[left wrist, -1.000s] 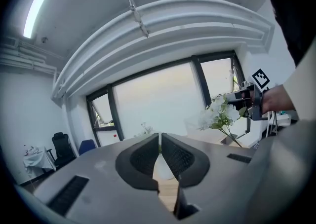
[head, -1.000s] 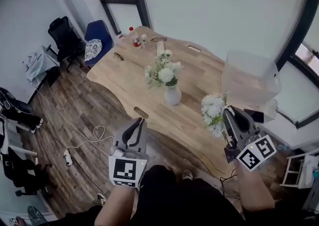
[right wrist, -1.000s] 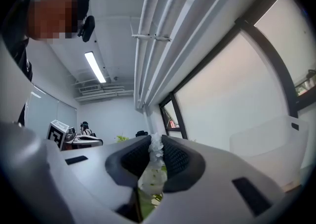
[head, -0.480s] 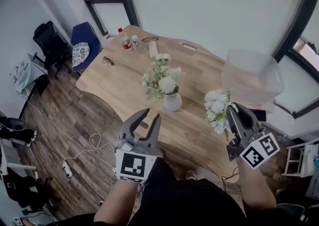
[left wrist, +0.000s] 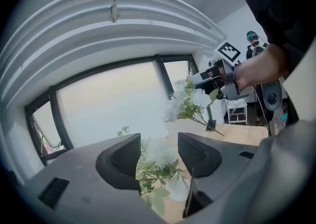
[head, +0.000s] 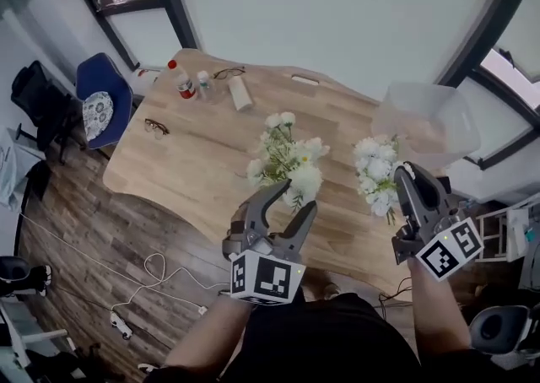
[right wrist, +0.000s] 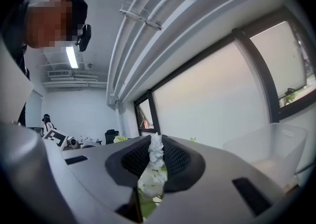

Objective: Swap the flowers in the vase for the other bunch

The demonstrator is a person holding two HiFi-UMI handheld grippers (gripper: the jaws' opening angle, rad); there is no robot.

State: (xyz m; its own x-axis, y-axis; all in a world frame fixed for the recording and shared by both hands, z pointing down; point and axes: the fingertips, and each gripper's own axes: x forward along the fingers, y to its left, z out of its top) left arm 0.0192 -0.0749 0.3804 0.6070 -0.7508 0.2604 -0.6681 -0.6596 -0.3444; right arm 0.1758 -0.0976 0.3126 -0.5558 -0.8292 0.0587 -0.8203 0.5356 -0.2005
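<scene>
Two tools are splitting the job, and each is sitting where its share needs it. On the left, the left tool (head: 295, 197) is reaching low over the near edge of the counter (head: 186, 153) with its jaws opening, spread to either side of the vase bunch (head: 291, 153). Its pads are not pressing on the stems yet. Leaves and what looks like the vase (left wrist: 178, 188) are showing in the gap, so I judge it is lining up to take the old flowers low down, where they should lift out together. That bunch is standing upright in the vase by the counter's near edge. To the right, beside it but not touching, the right tool (head: 403, 177) is pinching the spare bunch (head: 375, 172) by its stems. It is carrying the blooms upward and clear of the counter, probably holding them ready to drop in once the vase is free. Behind it, a clear bin (head: 418, 120) is sitting at the counter's far right.
</scene>
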